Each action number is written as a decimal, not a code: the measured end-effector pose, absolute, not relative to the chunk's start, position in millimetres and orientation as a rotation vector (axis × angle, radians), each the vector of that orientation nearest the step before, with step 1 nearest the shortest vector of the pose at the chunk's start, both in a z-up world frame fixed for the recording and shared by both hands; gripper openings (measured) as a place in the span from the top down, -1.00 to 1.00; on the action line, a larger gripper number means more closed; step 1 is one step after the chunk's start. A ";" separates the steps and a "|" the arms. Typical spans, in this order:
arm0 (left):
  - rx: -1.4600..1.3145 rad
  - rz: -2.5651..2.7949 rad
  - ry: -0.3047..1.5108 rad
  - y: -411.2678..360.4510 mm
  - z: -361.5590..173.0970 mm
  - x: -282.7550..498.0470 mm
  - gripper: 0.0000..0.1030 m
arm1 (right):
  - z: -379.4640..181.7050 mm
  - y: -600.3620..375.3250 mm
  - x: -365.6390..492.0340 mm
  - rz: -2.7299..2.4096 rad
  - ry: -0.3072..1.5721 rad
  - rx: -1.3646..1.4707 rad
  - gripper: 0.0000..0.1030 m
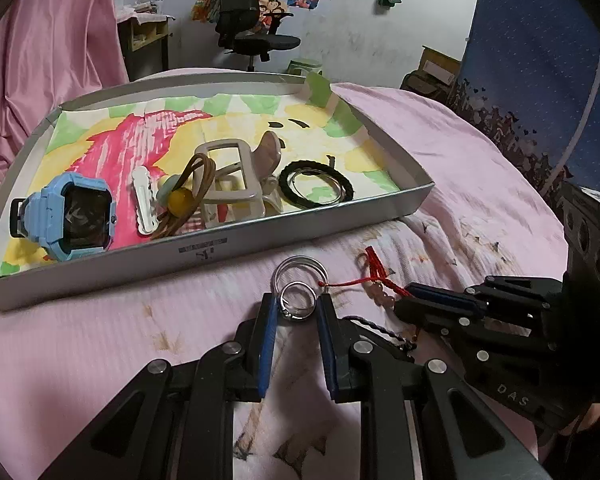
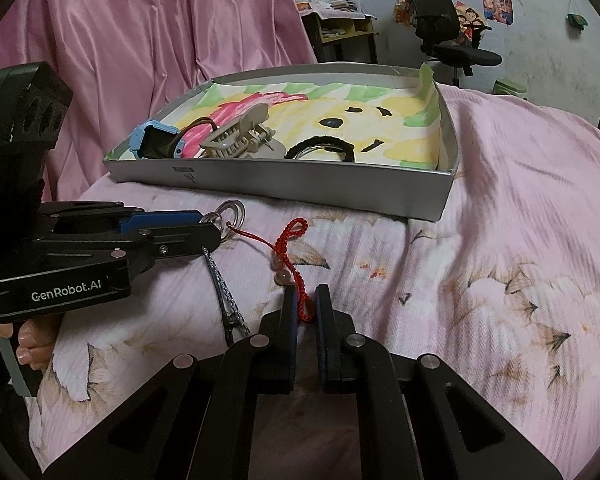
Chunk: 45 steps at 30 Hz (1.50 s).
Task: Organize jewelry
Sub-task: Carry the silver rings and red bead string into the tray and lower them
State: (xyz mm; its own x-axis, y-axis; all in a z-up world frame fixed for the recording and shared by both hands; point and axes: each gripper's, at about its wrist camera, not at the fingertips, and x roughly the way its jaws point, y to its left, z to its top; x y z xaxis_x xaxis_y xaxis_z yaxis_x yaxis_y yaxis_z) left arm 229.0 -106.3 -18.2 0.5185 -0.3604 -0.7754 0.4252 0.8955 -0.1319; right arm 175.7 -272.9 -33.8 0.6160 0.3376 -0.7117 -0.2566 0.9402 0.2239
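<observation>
Interlinked silver rings (image 1: 296, 306) lie on the pink bedspread just before the grey tray (image 1: 260, 236). My left gripper (image 1: 298, 304) is shut on the nearer ring, its blue pads against both sides. From the right wrist view the left gripper (image 2: 216, 226) comes in from the left with the rings (image 2: 230, 216) at its tip. A red cord bracelet (image 2: 290, 236) with pale beads lies right of the rings. My right gripper (image 2: 306, 300) is shut on its near end. In the left wrist view the right gripper (image 1: 404, 300) pinches that red cord bracelet (image 1: 376, 270).
The tray (image 2: 300, 188) holds a blue smartwatch (image 1: 72, 216), a white hair clip (image 1: 146, 200), a brown tie with a yellow bead (image 1: 180, 200), a beige claw clip (image 1: 236, 176) and a black hair tie (image 1: 316, 182). A dark braided strand (image 2: 224, 292) lies between the grippers. Pink curtain behind.
</observation>
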 end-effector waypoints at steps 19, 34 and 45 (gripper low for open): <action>0.075 -0.463 0.839 -98.6 -12.8 203.1 0.63 | -23.5 -275.3 165.9 0.341 0.766 0.118 0.86; 0.119 -0.463 0.821 -103.8 -13.0 196.6 0.64 | -24.0 -274.4 165.3 0.341 0.770 0.116 0.86; 0.113 -0.454 0.730 -97.9 -0.2 182.0 0.65 | -18.4 -280.8 161.2 0.338 0.728 0.138 0.86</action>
State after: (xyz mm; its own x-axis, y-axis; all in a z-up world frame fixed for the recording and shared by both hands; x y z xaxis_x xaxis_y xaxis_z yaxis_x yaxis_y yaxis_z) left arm 182.0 -97.9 -0.2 0.6532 -0.3610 -0.6656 0.4381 0.8971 -0.0566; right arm 161.2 -280.8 -18.4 0.6952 0.3497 -0.6280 -0.2548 0.9368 0.2396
